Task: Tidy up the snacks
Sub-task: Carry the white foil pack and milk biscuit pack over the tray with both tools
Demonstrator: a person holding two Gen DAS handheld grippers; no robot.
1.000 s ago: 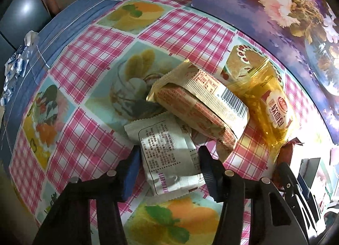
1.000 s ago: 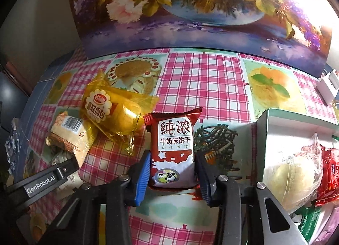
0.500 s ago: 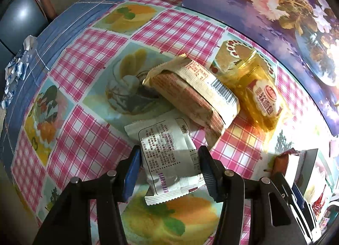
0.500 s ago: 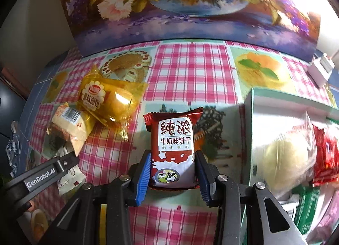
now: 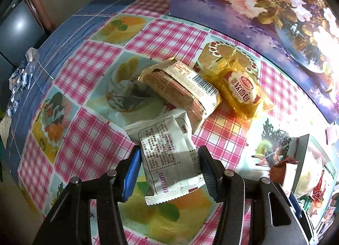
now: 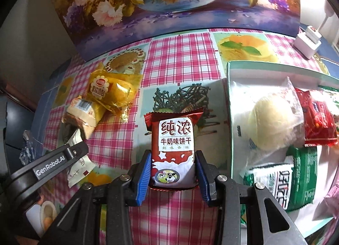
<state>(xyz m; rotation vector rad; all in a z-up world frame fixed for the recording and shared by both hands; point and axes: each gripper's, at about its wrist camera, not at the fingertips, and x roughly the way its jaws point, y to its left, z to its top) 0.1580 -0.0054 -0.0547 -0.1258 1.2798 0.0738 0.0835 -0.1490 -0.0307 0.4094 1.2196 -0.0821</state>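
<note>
My left gripper (image 5: 168, 164) is shut on a silver-white snack packet (image 5: 167, 158) and holds it above the checked tablecloth. Beyond it lie a beige barcode packet (image 5: 182, 90) and a yellow bread packet (image 5: 239, 90). My right gripper (image 6: 172, 170) is shut on a red milk-biscuit packet (image 6: 173, 145), held above the cloth left of the white box (image 6: 229, 105). The box holds a pale bun in clear wrap (image 6: 273, 120), a red packet (image 6: 317, 118) and green packets (image 6: 303, 170). The left gripper's arm (image 6: 48, 166) shows at the right wrist view's left.
A floral painted panel (image 6: 169, 1) stands along the table's back edge. A white charger (image 6: 307, 41) sits at the back right. The blue cloth edge (image 5: 53, 37) drops off at the left, with crumpled wrappers (image 5: 19, 77) beyond it.
Both grippers have risen and shifted right with their packets. The silver packet has come away from the beige one. The red packet now hangs closer to the white box.
</note>
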